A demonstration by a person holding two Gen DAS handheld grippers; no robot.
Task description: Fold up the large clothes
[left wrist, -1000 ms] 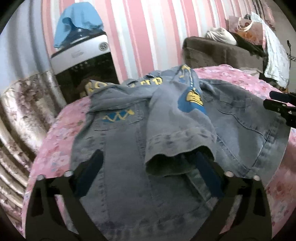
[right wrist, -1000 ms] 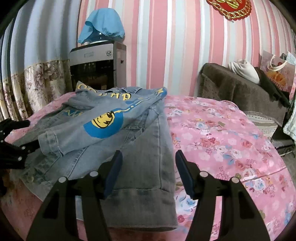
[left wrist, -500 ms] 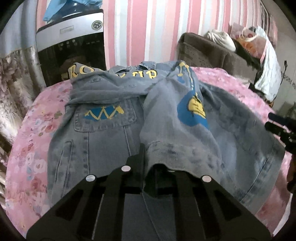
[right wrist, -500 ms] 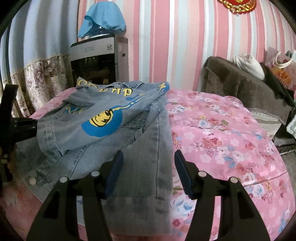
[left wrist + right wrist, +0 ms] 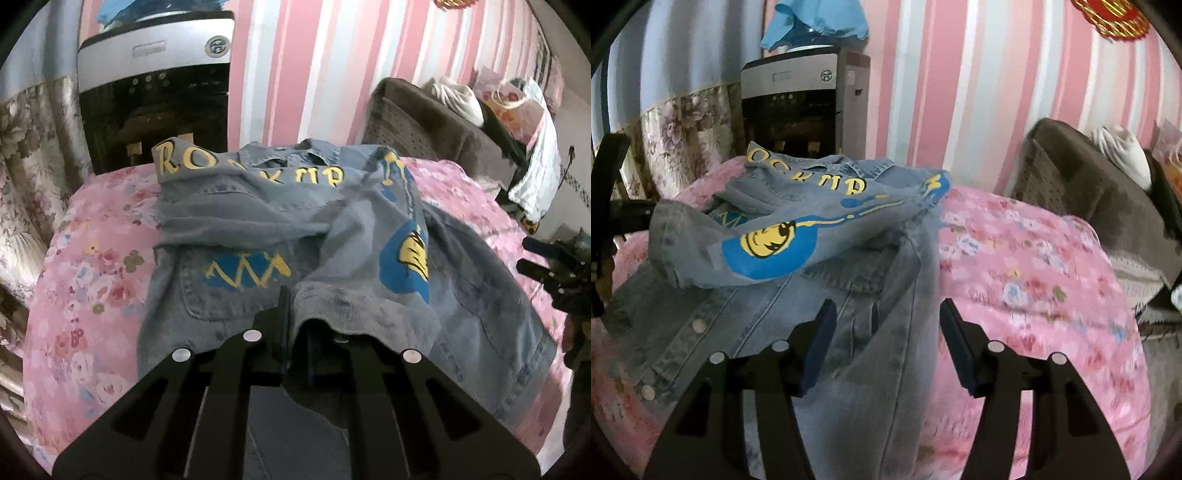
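Denim fills most of what I can see from either side: a large jean jacket lies spread on a bed covered with a pink floral sheet, its collar toward the striped pink wall. Yellow lettering runs along the upper edge of the jacket, and a small blue and yellow zigzag design sits on one chest pocket. One sleeve, printed with a blue patch and a yellow face, is folded across the body of the jacket, and its cuff end is raised clear of the denim beneath.

That cuff is in the left gripper, whose jaws are drawn close together and pinch the edge of the sleeve opening. The right gripper hovers over the lower right part of the jacket with its jaws spread wide, and nothing is between them; denim lies below the gap, near the hem and the side seam. From the left wrist view the right gripper appears as a dark shape at the far right edge of the bed.

Behind the bed stands a silver and black water dispenser with a blue cloth draped on top. A brown sofa holding a white bundle sits off to the right.
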